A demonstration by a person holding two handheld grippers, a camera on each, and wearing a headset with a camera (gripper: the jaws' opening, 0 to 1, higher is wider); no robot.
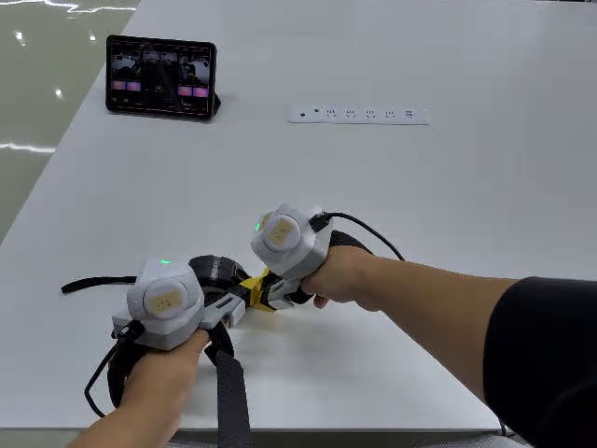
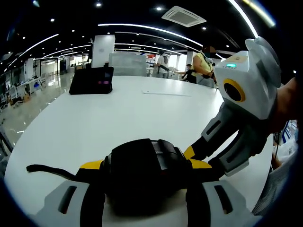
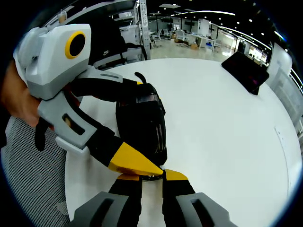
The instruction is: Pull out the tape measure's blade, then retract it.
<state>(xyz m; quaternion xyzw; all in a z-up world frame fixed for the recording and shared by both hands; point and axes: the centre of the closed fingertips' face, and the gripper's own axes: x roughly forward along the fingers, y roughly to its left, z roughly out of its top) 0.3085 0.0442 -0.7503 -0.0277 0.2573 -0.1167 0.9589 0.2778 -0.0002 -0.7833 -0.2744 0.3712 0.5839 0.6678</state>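
A black tape measure [image 1: 216, 273] lies on the white table [image 1: 420, 187] near its front edge. My left gripper [image 1: 235, 294] is shut on its case, and in the left gripper view the yellow-tipped fingers [image 2: 92, 164] press both sides of the tape measure [image 2: 142, 172]. My right gripper [image 1: 264, 297] meets it from the right. In the right gripper view, the right gripper [image 3: 152, 176] has its jaws nearly together at the case's lower edge, on the small dark blade tip. No length of blade is visible. The case's wrist strap [image 1: 93, 283] trails left.
A tablet [image 1: 161, 77] stands at the far left of the table. A white power strip [image 1: 359, 114] lies at the far centre. A black webbing strap [image 1: 231, 392] hangs over the front edge beside my left hand. A cable [image 1: 368, 229] loops from the right gripper.
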